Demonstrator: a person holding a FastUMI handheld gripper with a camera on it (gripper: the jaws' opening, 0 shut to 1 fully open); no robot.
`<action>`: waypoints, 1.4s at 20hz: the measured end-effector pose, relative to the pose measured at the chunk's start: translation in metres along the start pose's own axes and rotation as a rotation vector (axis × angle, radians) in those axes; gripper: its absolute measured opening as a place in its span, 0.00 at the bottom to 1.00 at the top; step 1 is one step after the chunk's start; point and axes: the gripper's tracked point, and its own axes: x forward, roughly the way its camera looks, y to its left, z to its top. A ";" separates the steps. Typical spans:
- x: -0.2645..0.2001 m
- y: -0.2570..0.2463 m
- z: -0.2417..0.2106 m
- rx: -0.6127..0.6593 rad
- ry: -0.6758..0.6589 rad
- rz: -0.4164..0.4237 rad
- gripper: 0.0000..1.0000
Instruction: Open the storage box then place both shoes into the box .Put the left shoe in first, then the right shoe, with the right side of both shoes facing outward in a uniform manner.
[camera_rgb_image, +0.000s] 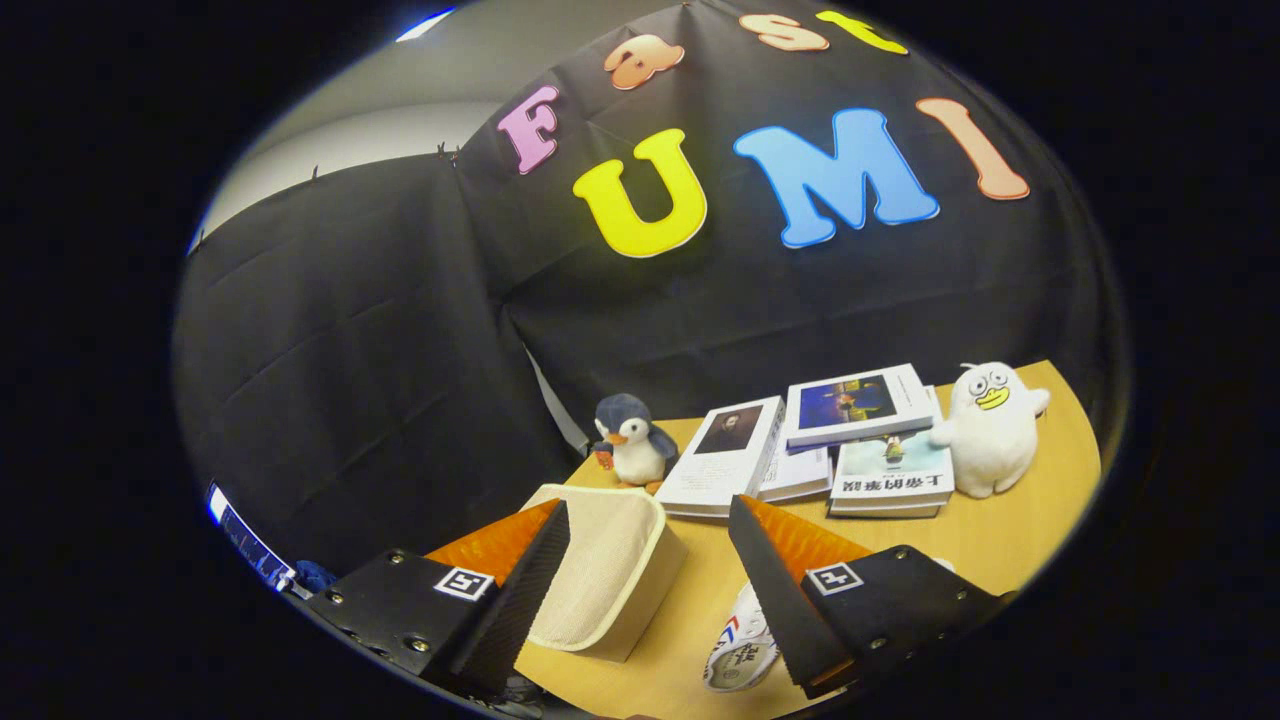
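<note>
My gripper (650, 515) is open and hangs above the wooden table (1010, 520), tilted, with nothing between its fingers. A cream storage box (610, 570) with a woven-looking top lies just ahead of the left finger (535, 570) and partly behind it; its lid looks closed. A white shoe (740, 655) with red and blue marks lies low on the table, right under the right finger (775, 590), which hides much of it.
Beyond the fingers lie several books (850, 440) in a loose stack. A penguin plush (632, 443) stands to their left and a white duck plush (990, 425) to their right. Black cloth closes off the booth behind the table.
</note>
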 end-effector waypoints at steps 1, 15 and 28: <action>0.007 0.003 -0.010 0.016 0.028 0.017 0.98; 0.087 0.020 -0.135 0.314 0.369 0.180 0.97; 0.110 0.047 -0.153 0.578 0.451 0.275 0.61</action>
